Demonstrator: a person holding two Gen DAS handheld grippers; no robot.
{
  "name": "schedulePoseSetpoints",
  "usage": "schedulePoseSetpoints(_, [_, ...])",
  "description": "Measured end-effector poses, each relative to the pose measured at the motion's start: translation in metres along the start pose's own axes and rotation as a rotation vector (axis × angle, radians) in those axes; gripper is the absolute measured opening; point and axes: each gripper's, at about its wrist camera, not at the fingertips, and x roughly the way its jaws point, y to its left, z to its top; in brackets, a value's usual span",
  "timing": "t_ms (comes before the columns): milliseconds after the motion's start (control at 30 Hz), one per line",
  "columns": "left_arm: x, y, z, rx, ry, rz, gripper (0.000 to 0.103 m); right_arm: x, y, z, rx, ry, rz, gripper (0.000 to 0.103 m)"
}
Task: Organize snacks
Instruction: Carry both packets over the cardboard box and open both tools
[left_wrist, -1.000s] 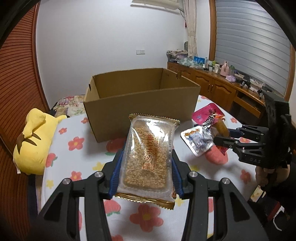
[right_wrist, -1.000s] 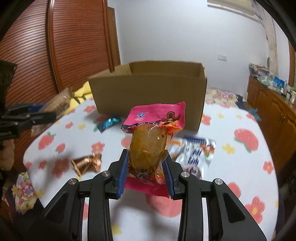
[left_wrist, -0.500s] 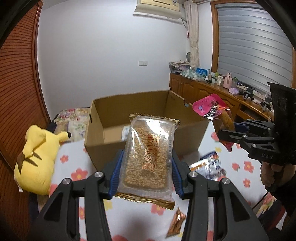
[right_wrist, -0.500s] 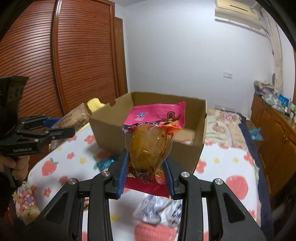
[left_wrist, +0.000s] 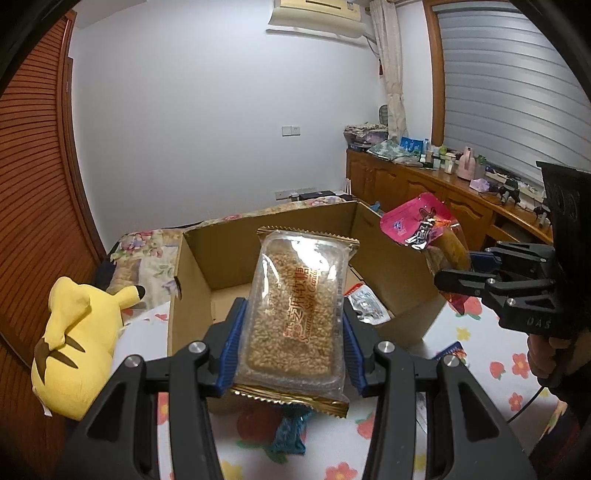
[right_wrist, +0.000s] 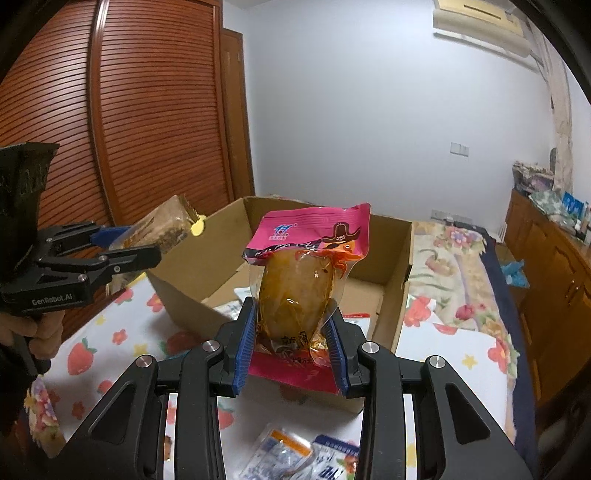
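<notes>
My left gripper (left_wrist: 290, 343) is shut on a clear sesame candy packet (left_wrist: 295, 306) with gold edges, held above the near wall of the open cardboard box (left_wrist: 192, 266). My right gripper (right_wrist: 291, 339) is shut on a pink pouch with an orange-brown snack (right_wrist: 295, 291), raised in front of the box (right_wrist: 399, 266). Each gripper shows in the other's view: the right one (left_wrist: 461, 269) with its pink pouch (left_wrist: 421, 225) at the box's right side, the left one (right_wrist: 125, 247) with the candy packet (right_wrist: 162, 225) at the box's left corner. A few packets lie on the box floor (left_wrist: 364, 302).
A yellow plush toy (left_wrist: 74, 339) lies left of the box on the flowered cloth (left_wrist: 491, 354). Loose packets stay on the cloth: a blue one (left_wrist: 290, 432) and white-blue ones (right_wrist: 303, 458). A wooden cabinet (left_wrist: 424, 188) with clutter runs along the right wall.
Both grippers have risen and moved toward the box with their packets still held. The box's inside now shows, and the cloth's loose snacks have dropped low in both views.
</notes>
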Motion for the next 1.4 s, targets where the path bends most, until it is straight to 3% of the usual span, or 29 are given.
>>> schedulePoseSetpoints(500, [0.043,0.007,0.014,-0.018,0.042,0.031,0.047,0.039,-0.013,0.005,0.018,0.082,0.034,0.035])
schedulePoseSetpoints(867, [0.058,0.008,0.012,-0.035,0.059,0.036,0.048,0.045,-0.011,0.009,0.008,0.096,0.033,0.036])
schedulePoseSetpoints(1333, [0.063,0.013,0.009,-0.044,0.071,0.050,0.055,0.051,-0.015,0.004,0.022,0.086,0.013,0.045])
schedulePoseSetpoints(1400, [0.062,0.013,0.008,-0.047,0.072,0.047,0.055,0.051,-0.016,0.005,0.030,0.085,0.013,0.050])
